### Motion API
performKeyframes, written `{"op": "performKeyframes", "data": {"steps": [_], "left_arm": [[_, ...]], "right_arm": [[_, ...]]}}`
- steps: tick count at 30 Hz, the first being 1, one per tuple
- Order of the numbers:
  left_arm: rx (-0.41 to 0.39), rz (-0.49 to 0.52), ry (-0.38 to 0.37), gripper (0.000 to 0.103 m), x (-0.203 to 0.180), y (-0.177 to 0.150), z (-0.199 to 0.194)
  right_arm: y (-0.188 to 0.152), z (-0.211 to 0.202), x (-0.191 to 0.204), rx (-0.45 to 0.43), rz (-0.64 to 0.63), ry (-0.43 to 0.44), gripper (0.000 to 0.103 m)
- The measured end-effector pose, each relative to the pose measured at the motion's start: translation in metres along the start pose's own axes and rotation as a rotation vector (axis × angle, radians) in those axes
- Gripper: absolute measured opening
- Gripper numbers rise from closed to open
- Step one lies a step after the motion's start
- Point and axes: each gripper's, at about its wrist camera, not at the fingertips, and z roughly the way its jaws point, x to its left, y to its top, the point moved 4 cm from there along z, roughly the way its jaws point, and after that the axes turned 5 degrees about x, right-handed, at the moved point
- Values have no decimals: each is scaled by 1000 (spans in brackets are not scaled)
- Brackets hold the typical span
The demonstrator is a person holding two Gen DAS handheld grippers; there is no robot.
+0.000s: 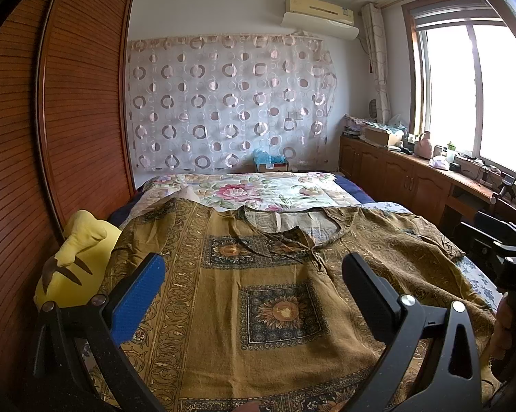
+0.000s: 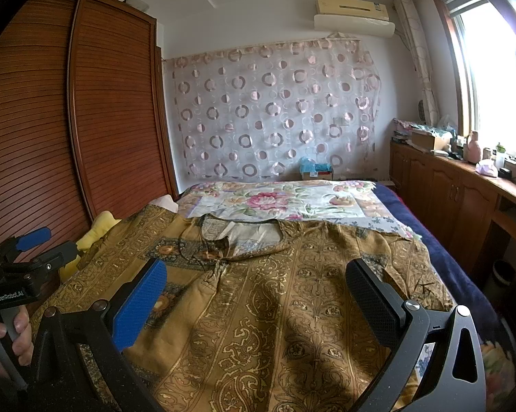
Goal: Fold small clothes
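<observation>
Wardrobe (image 1: 69,110): brown slatted doors along the left of the room; its near end runs out of both views at the left edge.
Yellow plush toy (image 1: 76,257): wedged between wardrobe and bed on the left; the garment's left edge covers part of it, and from the right wrist view only a small piece shows.
Left gripper (image 1: 254,288): spread wide over the garment's near left half, nothing between its fingers; blue pad (image 1: 138,300) on the left, black pad (image 1: 364,297) on the right. The hand on its handle (image 2: 7,340) shows only in the right wrist view, cut by the frame edge.
Garment (image 1: 275,312): mustard-brown printed top lying flat and spread across the near part of the bed, neckline at the far side, sunflower squares down its front; near hem hidden under the gripper frames, right sleeve crumpled at the bed's right edge.
Bed (image 2: 326,202): floral cover bare beyond the garment, dark blue blanket down the right side.
Cardboard box (image 2: 318,171): beyond the far end of the bed, blue material bulging from it; contents hard to tell.
Right gripper (image 2: 256,292): likewise wide apart and empty above the garment's near right half.
Cabinet (image 2: 440,185): along the right wall under the window, top crowded with a box, bottles and small items too small to identify.
Bin (image 2: 503,273): dark, on the floor beside the cabinet, inside not visible.
</observation>
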Motion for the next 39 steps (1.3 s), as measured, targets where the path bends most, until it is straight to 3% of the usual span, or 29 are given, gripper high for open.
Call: {"op": "performKeyframes", "data": {"steps": [30,39], "left_arm": [[-4,5,1,103,2,5,-7],[37,13,-10,103,20,-1,-2]], "right_arm": [[-1,-2,2,1,-2,4,103],[-2,3,9,24,-24,38,103]]}}
